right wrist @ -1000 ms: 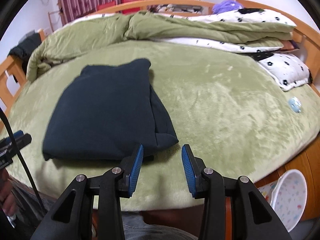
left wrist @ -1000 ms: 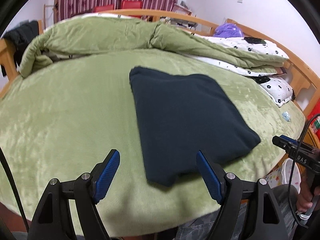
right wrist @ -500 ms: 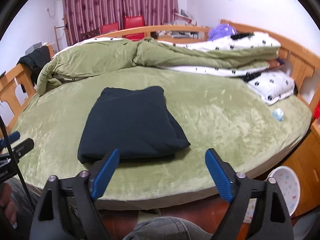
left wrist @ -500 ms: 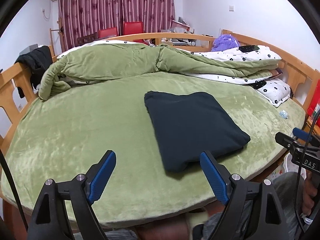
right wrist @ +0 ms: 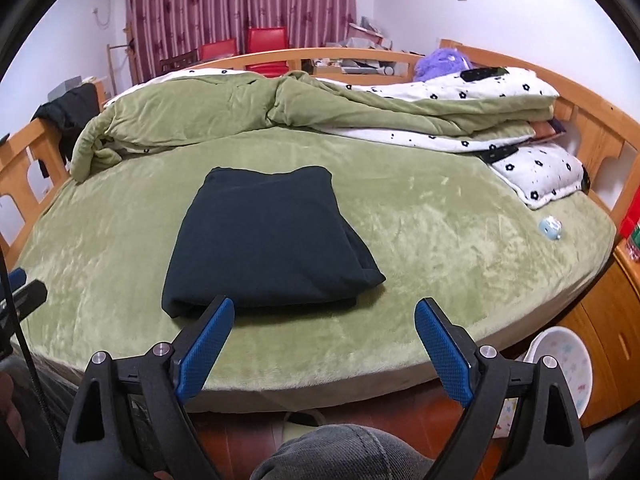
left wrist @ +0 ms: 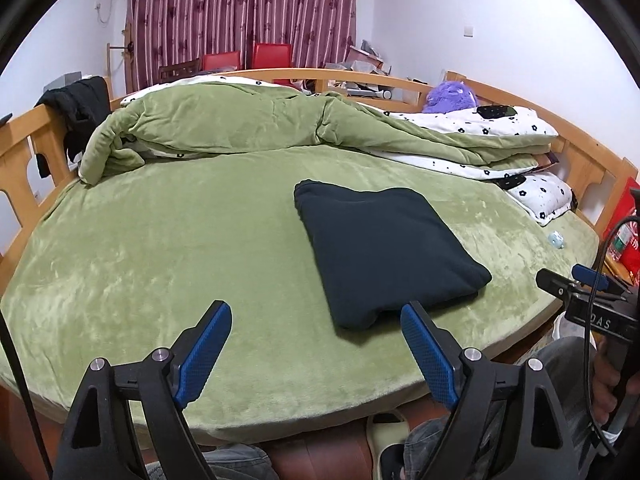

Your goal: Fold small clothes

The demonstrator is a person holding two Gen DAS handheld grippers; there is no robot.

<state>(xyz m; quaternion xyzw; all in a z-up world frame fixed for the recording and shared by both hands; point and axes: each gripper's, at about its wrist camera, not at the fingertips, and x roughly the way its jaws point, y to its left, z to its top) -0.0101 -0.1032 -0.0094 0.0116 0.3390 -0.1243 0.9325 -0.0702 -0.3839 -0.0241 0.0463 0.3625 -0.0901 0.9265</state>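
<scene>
Hiding its inner layers, folded dark garment; both grippers' fingers released, empty.

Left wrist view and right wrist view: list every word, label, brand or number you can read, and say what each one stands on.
"DAS" in pale letters on the black body of the right gripper, at the right edge of the left wrist view; it may be cut off.
White characters on the red package beyond the bed's right side: too small and blurred to read.
Dark folded garment, bedding, pillow: flower prints only, no text.
Right wrist view: nothing readable.
</scene>
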